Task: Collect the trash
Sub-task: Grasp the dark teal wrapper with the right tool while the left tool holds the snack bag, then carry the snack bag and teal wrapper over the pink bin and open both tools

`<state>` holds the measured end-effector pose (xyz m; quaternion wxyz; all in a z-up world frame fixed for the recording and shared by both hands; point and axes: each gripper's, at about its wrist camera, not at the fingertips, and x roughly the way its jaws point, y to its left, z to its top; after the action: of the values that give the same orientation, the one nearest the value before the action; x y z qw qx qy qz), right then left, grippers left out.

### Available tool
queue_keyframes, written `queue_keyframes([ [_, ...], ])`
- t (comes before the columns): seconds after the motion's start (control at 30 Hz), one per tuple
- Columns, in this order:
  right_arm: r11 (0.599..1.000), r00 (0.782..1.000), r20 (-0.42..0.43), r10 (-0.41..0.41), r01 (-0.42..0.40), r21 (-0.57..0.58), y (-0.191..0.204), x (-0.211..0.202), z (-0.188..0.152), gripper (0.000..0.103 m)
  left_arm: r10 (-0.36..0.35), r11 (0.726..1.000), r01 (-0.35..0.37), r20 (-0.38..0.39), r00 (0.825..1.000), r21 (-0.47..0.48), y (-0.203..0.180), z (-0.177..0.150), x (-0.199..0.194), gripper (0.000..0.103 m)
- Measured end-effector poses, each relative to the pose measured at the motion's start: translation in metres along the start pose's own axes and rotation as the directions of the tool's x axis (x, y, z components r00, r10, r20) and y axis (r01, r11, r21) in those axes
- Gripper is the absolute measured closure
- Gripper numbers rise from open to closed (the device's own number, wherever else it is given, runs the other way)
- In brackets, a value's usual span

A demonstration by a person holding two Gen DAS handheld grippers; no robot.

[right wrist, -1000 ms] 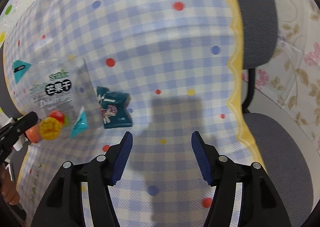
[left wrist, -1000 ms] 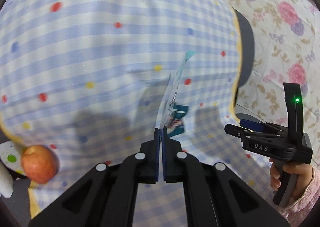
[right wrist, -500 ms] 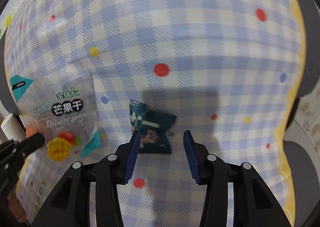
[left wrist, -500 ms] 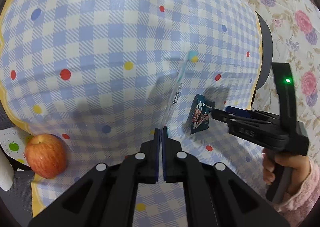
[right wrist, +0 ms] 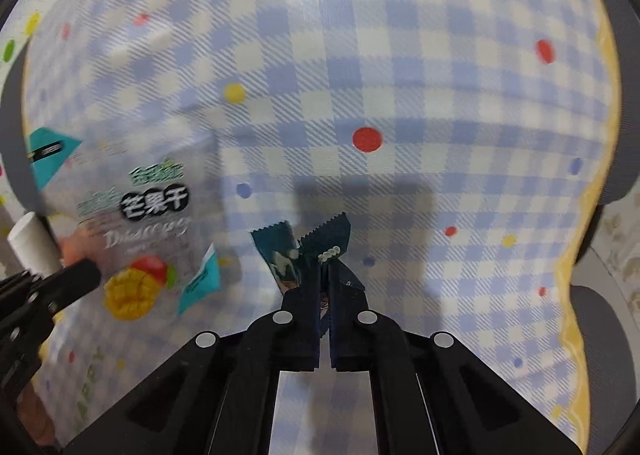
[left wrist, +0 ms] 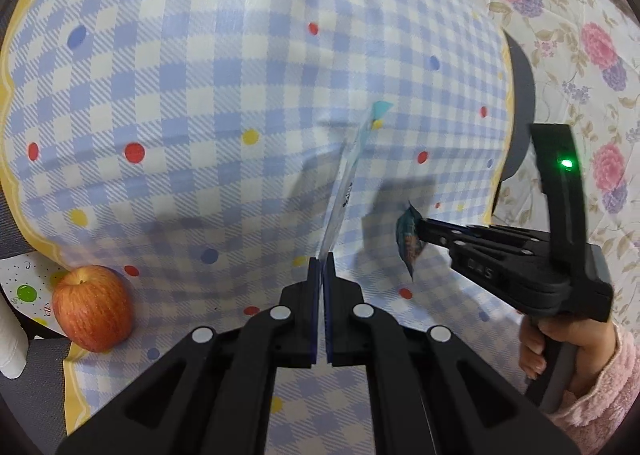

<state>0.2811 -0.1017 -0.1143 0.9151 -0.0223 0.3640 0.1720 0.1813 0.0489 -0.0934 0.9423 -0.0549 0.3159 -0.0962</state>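
Blue-and-white gingham tablecloth (right wrist: 400, 67) with red, yellow and blue dots and a wavy yellow border covers the table, and both tools work just above it. On the right gripper (right wrist: 325, 275) the jaws are clamped onto a small dark teal snack wrapper (right wrist: 304, 251) with serrated ends, crumpled between the pads and apparently just clear of the cloth. The left gripper (left wrist: 320, 267) is pinched shut on the lower edge of a flat, clear dried-mango pouch (right wrist: 132, 223) with teal corners, holding it upright over the table. To finish this pickup well, the pinch should probably stay firm while the wrapper is raised straight up, since thin foil can slip from the pads; keeping it away from the pouch would avoid a tangle. A red apple (left wrist: 93, 307) sits at the near left edge of the table, well apart from both pieces of trash. Floral wallpaper (left wrist: 568, 39) backs the scene, a grey chair (right wrist: 616, 127) stands beside the table, and a pink fuzzy sleeve (left wrist: 604, 395) shows at the right hand.
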Motion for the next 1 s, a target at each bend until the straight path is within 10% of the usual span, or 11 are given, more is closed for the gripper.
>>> queue_keyframes([
  [0.67, 0.980, 0.990, 0.091, -0.111, 0.093, 0.177, -0.065, -0.180, -0.102, 0.099, -0.173, 0.977, 0.169, 0.017, 0.985, 0.133, -0.113, -0.033, -0.078, 0.103],
  [1.0, 0.942, 0.966, 0.118, -0.229, 0.190, 0.276, -0.099, -0.259, -0.160, 0.099, -0.301, 0.922, 0.292, -0.005, 0.954, 0.254, -0.190, -0.061, -0.109, 0.103],
])
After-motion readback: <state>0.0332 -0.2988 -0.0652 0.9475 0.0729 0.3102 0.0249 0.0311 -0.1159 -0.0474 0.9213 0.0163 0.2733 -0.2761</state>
